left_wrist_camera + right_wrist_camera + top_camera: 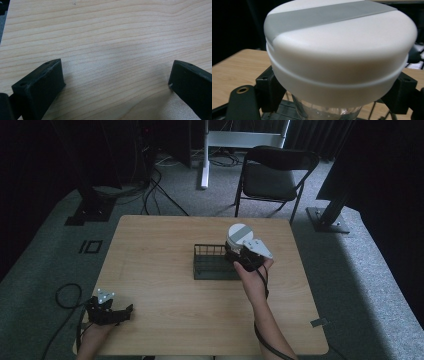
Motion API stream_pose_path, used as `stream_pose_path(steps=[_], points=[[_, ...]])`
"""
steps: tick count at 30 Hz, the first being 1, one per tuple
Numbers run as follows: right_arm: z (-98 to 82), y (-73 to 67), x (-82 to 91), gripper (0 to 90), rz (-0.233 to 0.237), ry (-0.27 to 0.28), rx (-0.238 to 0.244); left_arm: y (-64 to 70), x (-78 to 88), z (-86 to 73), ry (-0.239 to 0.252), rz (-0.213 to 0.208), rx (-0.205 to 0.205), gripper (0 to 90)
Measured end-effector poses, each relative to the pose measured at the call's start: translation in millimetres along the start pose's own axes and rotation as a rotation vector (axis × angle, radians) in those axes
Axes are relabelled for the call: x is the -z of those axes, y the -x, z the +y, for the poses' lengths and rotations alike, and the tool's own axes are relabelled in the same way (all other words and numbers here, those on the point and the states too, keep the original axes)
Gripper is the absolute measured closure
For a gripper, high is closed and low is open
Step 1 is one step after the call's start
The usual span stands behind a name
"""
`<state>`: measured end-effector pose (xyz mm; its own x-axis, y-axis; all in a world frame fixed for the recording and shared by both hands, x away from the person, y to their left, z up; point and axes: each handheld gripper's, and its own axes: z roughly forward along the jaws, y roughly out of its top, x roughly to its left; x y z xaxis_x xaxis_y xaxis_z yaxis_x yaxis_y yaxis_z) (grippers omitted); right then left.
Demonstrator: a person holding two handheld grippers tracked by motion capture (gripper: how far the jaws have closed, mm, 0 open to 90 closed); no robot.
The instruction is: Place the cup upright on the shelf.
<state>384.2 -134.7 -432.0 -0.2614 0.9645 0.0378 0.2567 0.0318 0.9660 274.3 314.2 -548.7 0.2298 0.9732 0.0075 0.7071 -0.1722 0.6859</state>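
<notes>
High view: right gripper (239, 256) clamped on the clear jar (324, 112) just under its white lid (238, 233), upright, directly over the wire basket's (210, 270) right end. Left gripper (112, 312) open, idle on desk (160, 295), well apart.

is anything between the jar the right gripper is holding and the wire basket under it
Nothing visible does. The right gripper holds the white-lidded jar at the right end of the black wire basket, whose visible part looks empty.
</notes>
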Motion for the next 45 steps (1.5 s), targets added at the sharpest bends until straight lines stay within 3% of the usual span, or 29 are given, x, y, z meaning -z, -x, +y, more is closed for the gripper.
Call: stream_pose_path(steps=[11, 26, 45], points=[[-15.3, -13.3, -17.9, 18.1, -0.075, -0.090, -0.005, 0.0, 0.0, 0.0, 0.000, 0.000, 0.001, 0.1], [-32.9, -20.6, -29.7, 18.1, -0.094, -0.170, 0.009, -0.1, 0.0, 0.0, 0.000, 0.000, 0.000, 0.1], [-38.7, -21.3, -35.9, 18.1, -0.087, -0.207, 0.019, 0.0, 0.0, 0.0, 0.000, 0.000, 0.001, 0.1]])
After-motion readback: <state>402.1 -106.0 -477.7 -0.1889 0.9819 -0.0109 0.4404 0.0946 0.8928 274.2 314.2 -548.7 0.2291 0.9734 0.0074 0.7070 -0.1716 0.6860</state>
